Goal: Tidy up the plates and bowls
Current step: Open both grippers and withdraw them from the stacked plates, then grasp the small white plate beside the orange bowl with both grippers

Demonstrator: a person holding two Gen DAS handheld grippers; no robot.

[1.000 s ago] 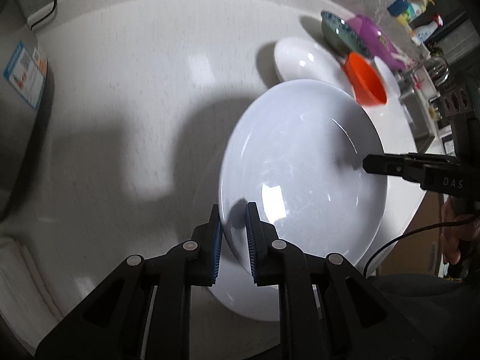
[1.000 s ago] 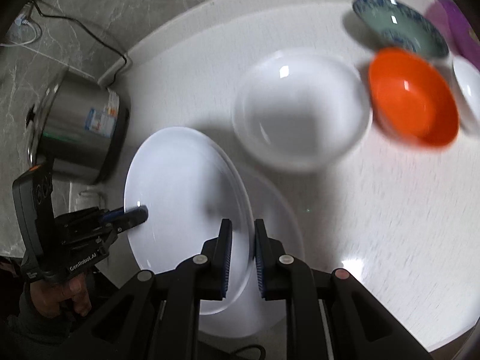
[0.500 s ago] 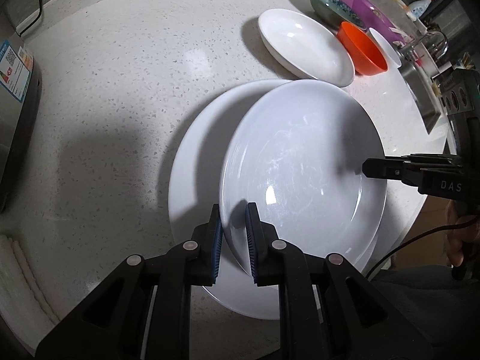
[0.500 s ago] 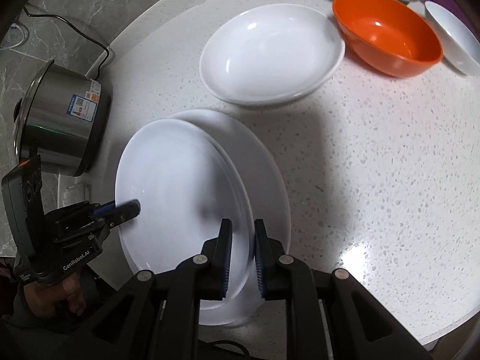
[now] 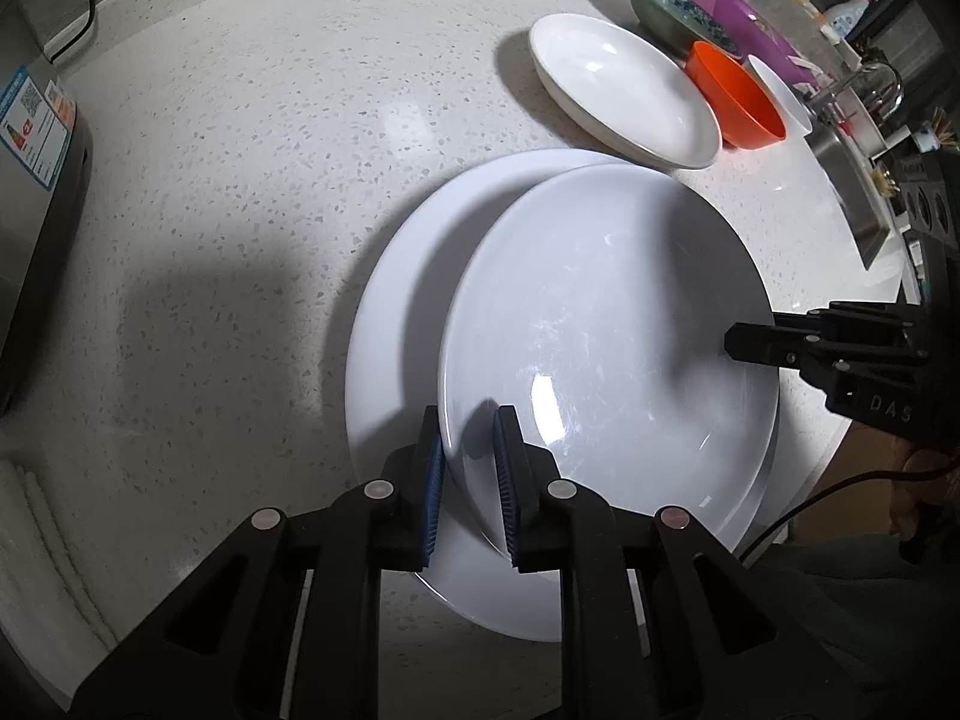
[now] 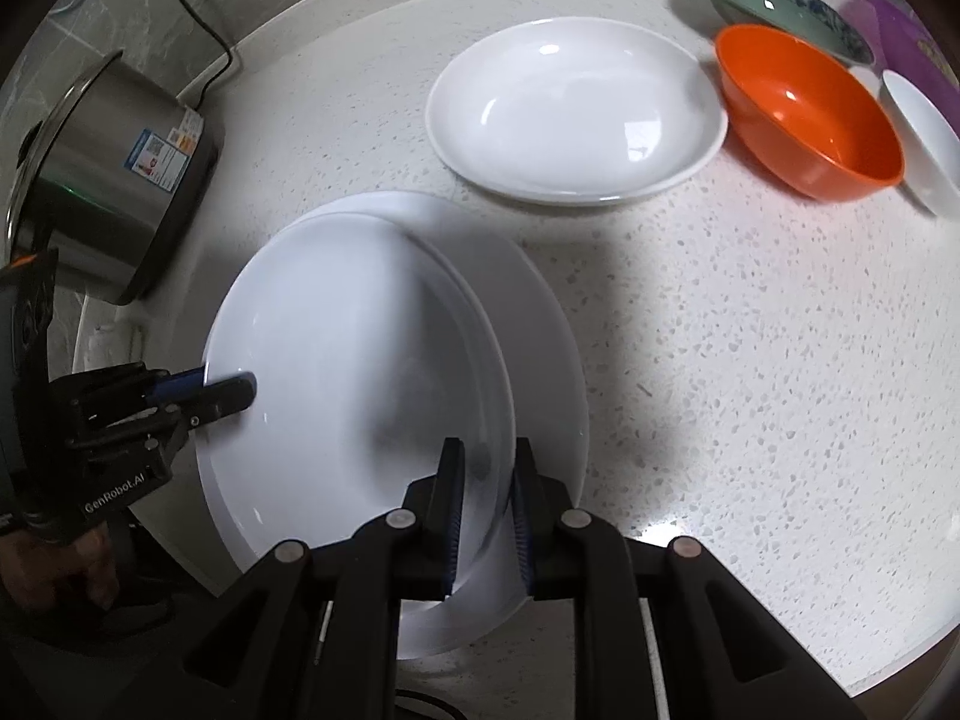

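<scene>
A large white plate (image 5: 606,330) is held by both grippers just over a second large white plate (image 5: 408,312) that lies on the counter. My left gripper (image 5: 469,468) is shut on the held plate's near rim. My right gripper (image 6: 487,504) is shut on the opposite rim; it shows in the left wrist view (image 5: 750,343) at the right. The held plate (image 6: 354,378) covers most of the lower plate (image 6: 540,324), offset to one side. A white shallow bowl (image 6: 573,114), an orange bowl (image 6: 807,114), a green patterned bowl (image 6: 780,6) and a small white bowl (image 6: 921,132) stand further back.
A steel rice cooker (image 6: 102,174) with a cord stands at the counter's left back. A purple dish (image 5: 744,30) lies behind the bowls. A sink with a tap (image 5: 864,114) is at the far right. The counter's curved edge (image 6: 870,666) runs close to the plates.
Both grippers have lowered the held plate down close over the second plate. The cameras have drawn nearer to the counter.
</scene>
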